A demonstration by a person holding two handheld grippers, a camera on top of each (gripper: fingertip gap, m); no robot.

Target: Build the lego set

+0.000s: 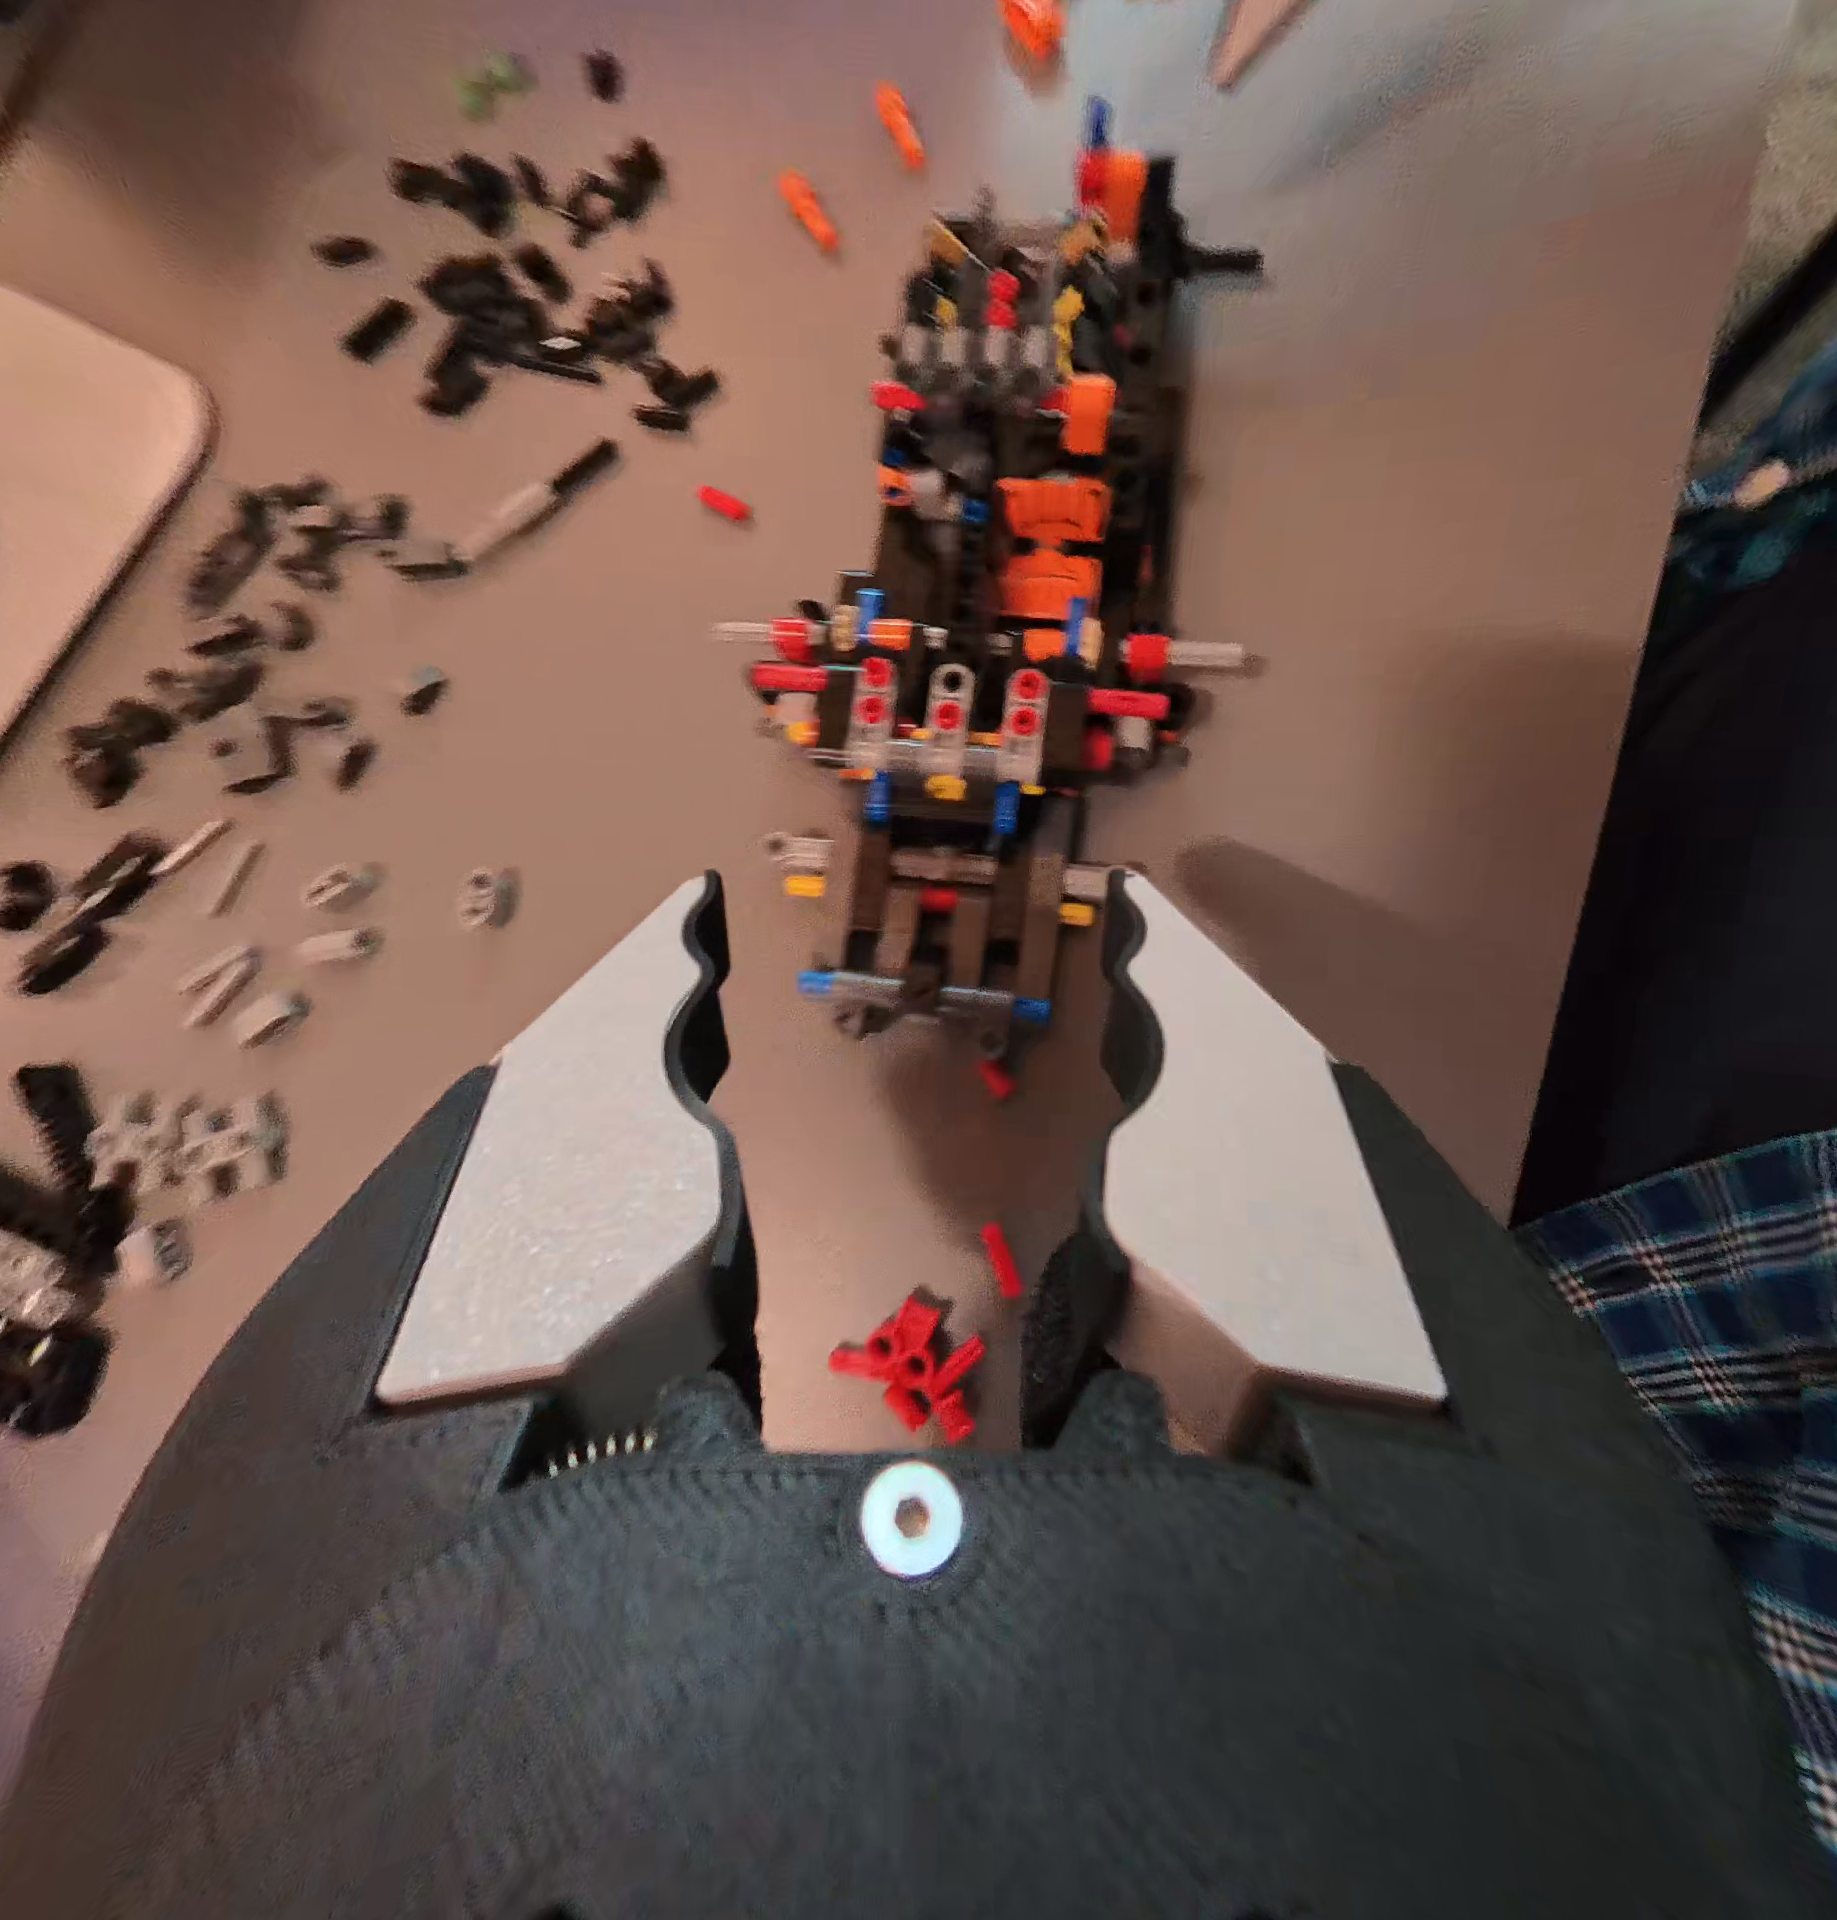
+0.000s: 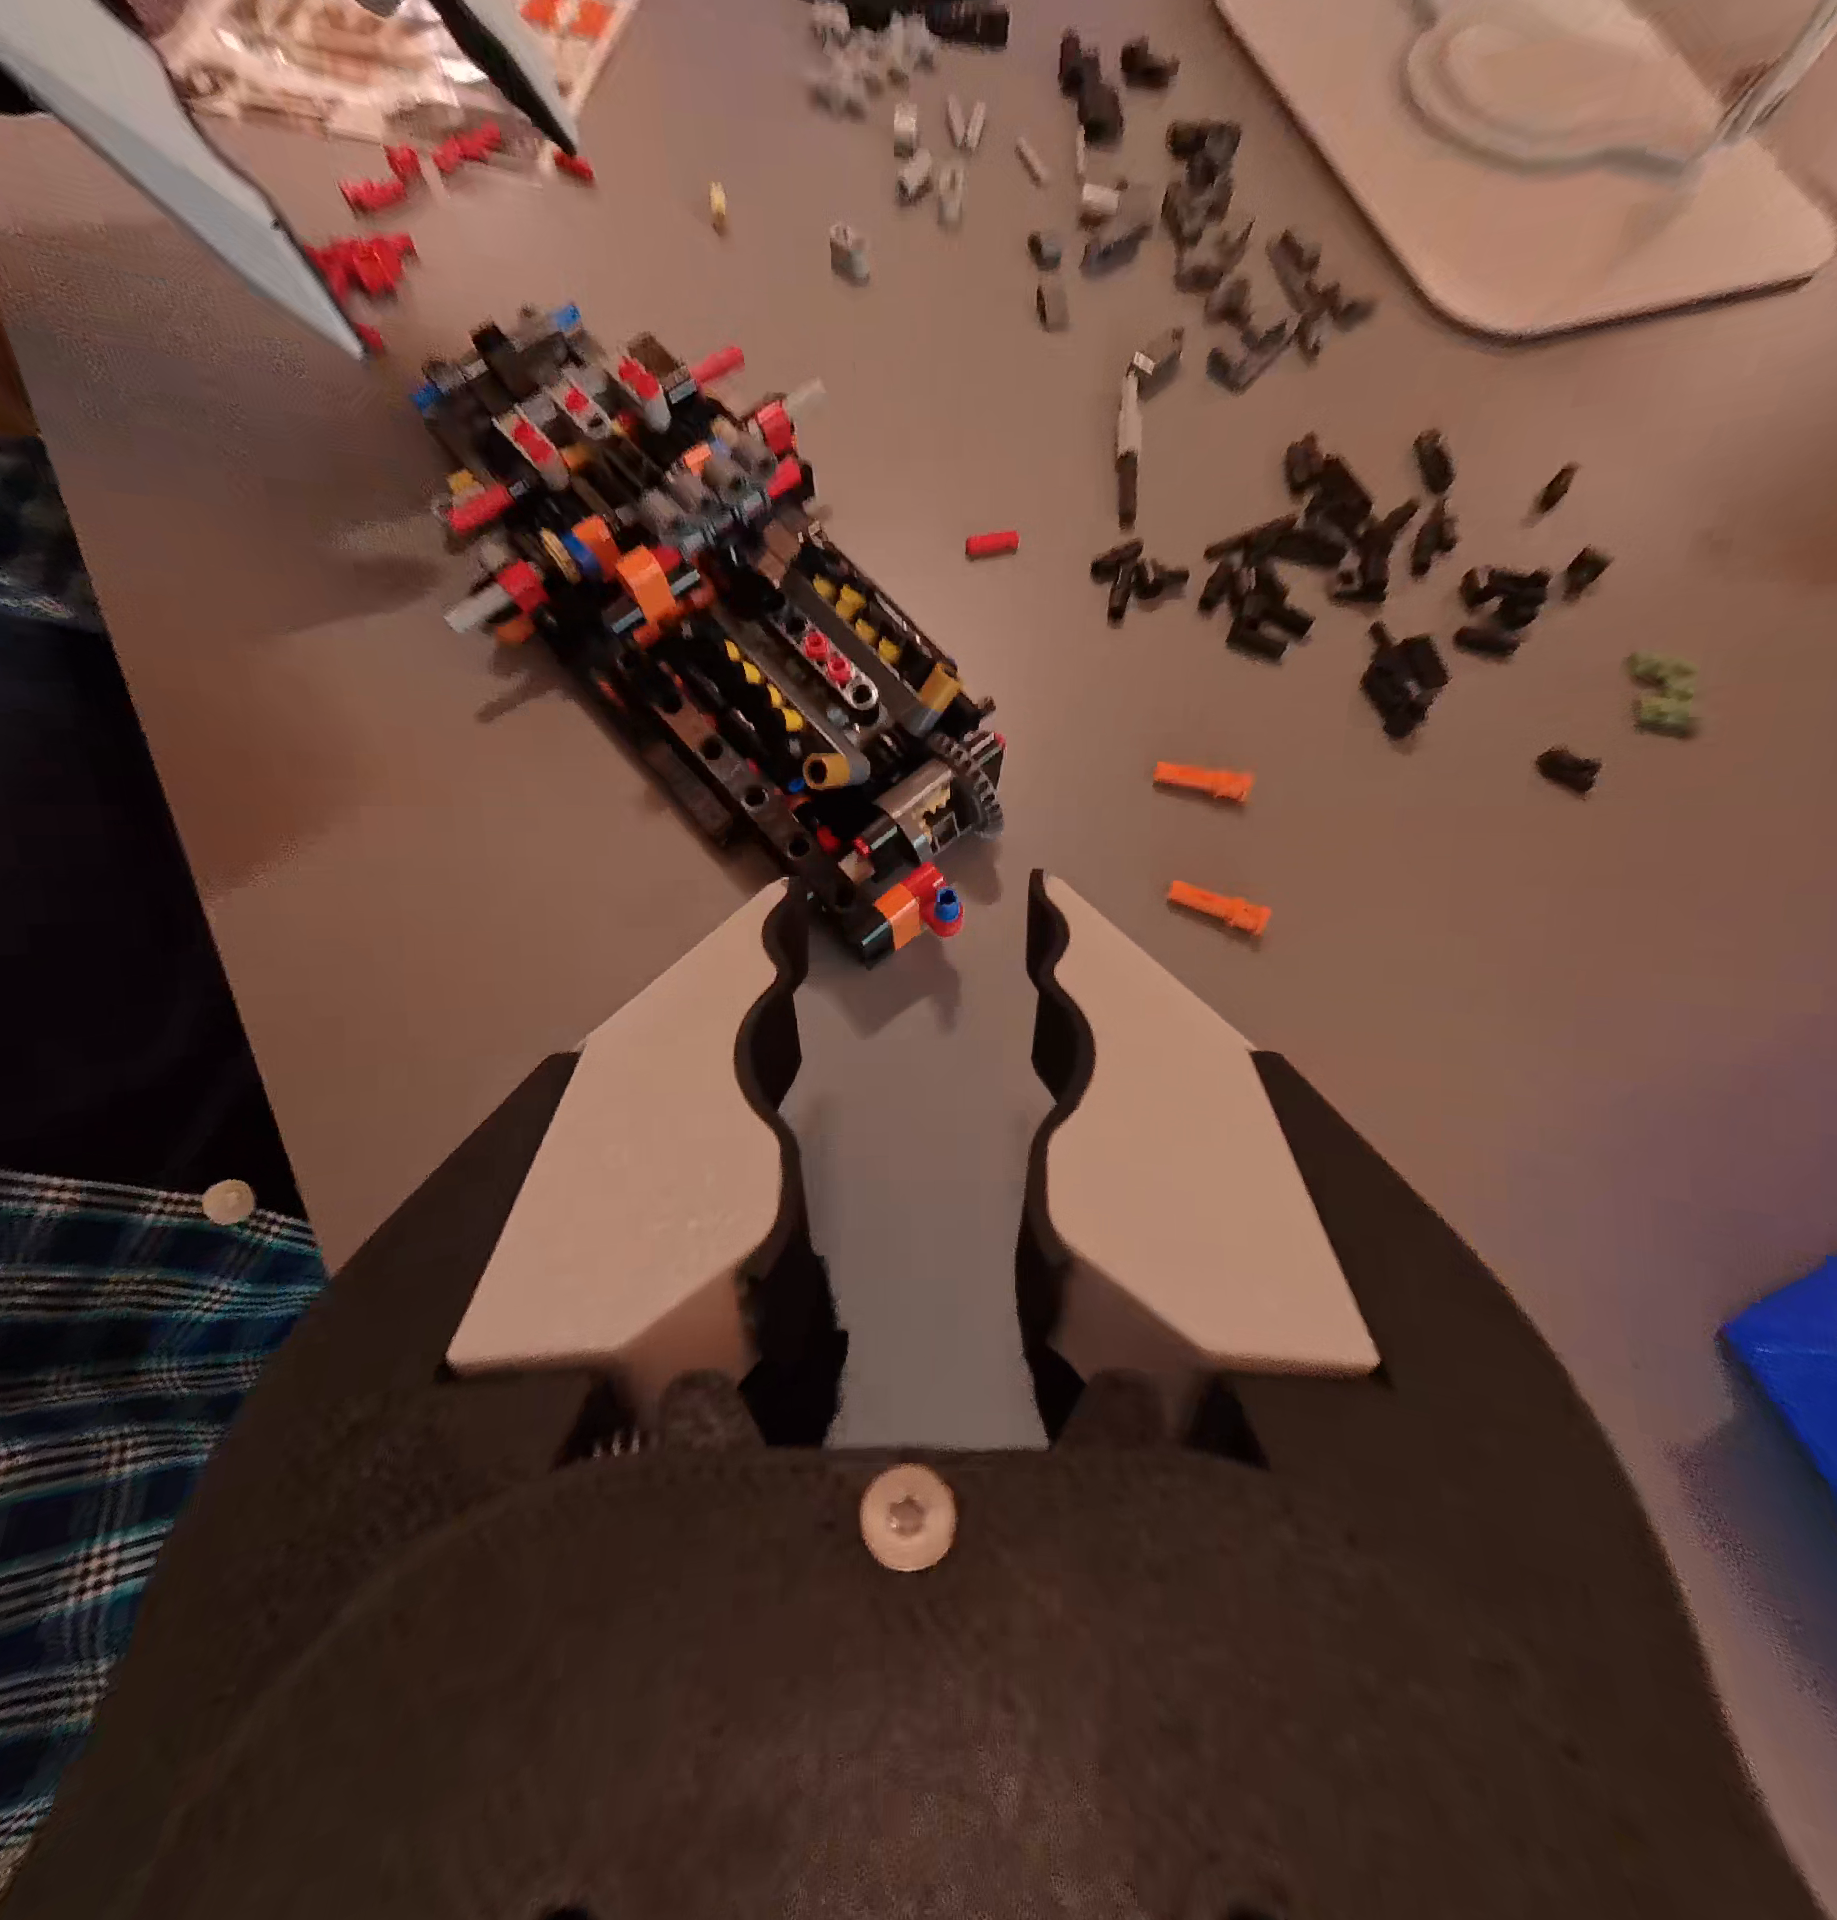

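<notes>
A long, partly built lego car chassis point(image 1: 1007, 623), black with orange, red, blue and yellow parts, lies on the grey table point(image 1: 1413, 727). My left gripper point(image 1: 919, 894) is open and empty, its tips just short of the chassis's near end. The chassis also shows in the right wrist view point(image 2: 685, 613), seen from its other end. My right gripper point(image 2: 909, 894) is open and empty, its tips at the chassis end with the orange and blue piece point(image 2: 919, 904). The left gripper's fingers point(image 2: 166, 177) show at the top left of the right wrist view.
Loose black pieces point(image 1: 540, 281) and grey pieces point(image 1: 259, 977) lie left of the chassis. Red pins point(image 1: 914, 1361) lie between my left fingers. Orange pins point(image 2: 1205, 779) lie right of the chassis. A pale mat point(image 2: 1537, 218) holds a glass. A person's plaid sleeve point(image 1: 1724, 1351) is at the table edge.
</notes>
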